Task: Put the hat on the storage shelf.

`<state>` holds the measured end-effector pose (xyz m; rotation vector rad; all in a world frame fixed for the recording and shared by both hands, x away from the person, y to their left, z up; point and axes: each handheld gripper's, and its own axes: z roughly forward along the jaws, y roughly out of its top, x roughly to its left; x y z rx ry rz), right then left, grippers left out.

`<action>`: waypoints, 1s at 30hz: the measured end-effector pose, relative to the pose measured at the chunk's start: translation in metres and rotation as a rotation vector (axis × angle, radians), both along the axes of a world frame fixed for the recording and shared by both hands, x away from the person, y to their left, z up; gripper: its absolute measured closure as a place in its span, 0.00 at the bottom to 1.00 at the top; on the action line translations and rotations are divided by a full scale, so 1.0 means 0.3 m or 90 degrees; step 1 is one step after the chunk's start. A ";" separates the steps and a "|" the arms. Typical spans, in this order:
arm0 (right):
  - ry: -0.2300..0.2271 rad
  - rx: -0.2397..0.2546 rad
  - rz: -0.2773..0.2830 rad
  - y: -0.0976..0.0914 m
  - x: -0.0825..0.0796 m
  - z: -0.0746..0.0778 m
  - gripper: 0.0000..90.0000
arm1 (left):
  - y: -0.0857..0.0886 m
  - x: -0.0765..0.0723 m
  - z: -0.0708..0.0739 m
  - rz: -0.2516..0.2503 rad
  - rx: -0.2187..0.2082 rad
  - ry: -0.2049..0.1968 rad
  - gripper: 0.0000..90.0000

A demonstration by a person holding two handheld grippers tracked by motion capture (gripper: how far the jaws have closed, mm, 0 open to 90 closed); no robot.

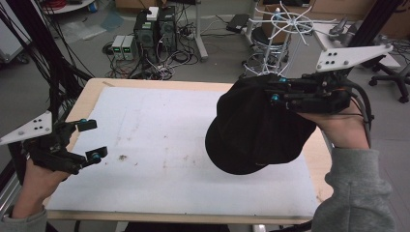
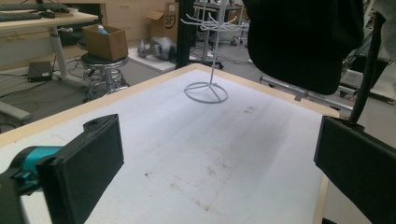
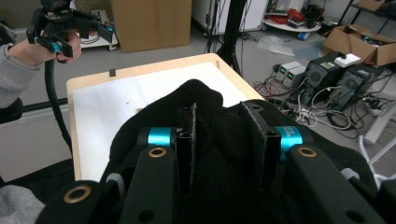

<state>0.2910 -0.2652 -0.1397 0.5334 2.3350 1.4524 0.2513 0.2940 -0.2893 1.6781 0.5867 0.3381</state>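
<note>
Held aloft over the right half of the white table point(image 1: 159, 140): a black cap point(image 1: 251, 130), pinched by a fold of its crown in the right gripper point(image 1: 276, 94), brim hanging low. Left gripper point(image 1: 92, 140) empty, jaws spread wide at the table's left edge. Likely light, soft and floppy, stiffer at the brim; probably best taken by the brim or a gathered fold of cloth, white wire rack point(image 1: 287, 34) beyond

Hidden and cut-off parts

The black cap point(image 1: 251, 130) is covering the table's point(image 1: 145, 83) right side and the base of the white wire rack point(image 1: 285, 29); in the left gripper view the cap's top is running off the frame, and its front is facing away.
</note>
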 end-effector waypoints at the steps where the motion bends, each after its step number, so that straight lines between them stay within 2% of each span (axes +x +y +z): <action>1: -0.002 -0.001 -0.001 0.002 -0.003 0.012 0.76 | 0.000 0.000 0.000 0.000 0.000 0.000 0.02; 10: -0.023 -0.007 -0.004 0.024 -0.011 0.103 0.76 | -0.005 0.009 -0.012 -0.002 0.000 0.009 0.02; 13: -0.023 -0.024 -0.005 0.043 -0.016 0.146 0.76 | -0.003 0.013 -0.016 -0.002 -0.002 0.013 0.02; 15: -0.027 -0.028 -0.005 0.048 -0.017 0.157 0.76 | -0.001 0.016 -0.018 -0.003 -0.003 0.014 0.02; 16: -0.034 -0.033 -0.001 0.057 -0.020 0.182 0.76 | 0.001 0.017 -0.018 -0.004 -0.003 0.015 0.02; 18: -0.035 -0.033 -0.001 0.060 -0.021 0.191 0.76 | 0.004 0.018 -0.018 -0.004 -0.006 0.015 0.02; 19: -0.034 -0.034 0.002 0.067 -0.025 0.215 0.76 | 0.008 0.018 -0.018 -0.004 -0.008 0.015 0.02; 23: -0.039 -0.039 0.002 0.075 -0.026 0.245 0.76 | 0.013 0.018 -0.017 -0.002 -0.013 0.016 0.02; 26: -0.049 -0.041 0.003 0.090 -0.028 0.295 0.76 | 0.019 0.018 -0.016 -0.003 -0.016 0.016 0.02; 30: -0.055 -0.045 0.003 0.107 -0.031 0.334 0.76 | 0.028 0.019 -0.015 -0.001 -0.022 0.016 0.02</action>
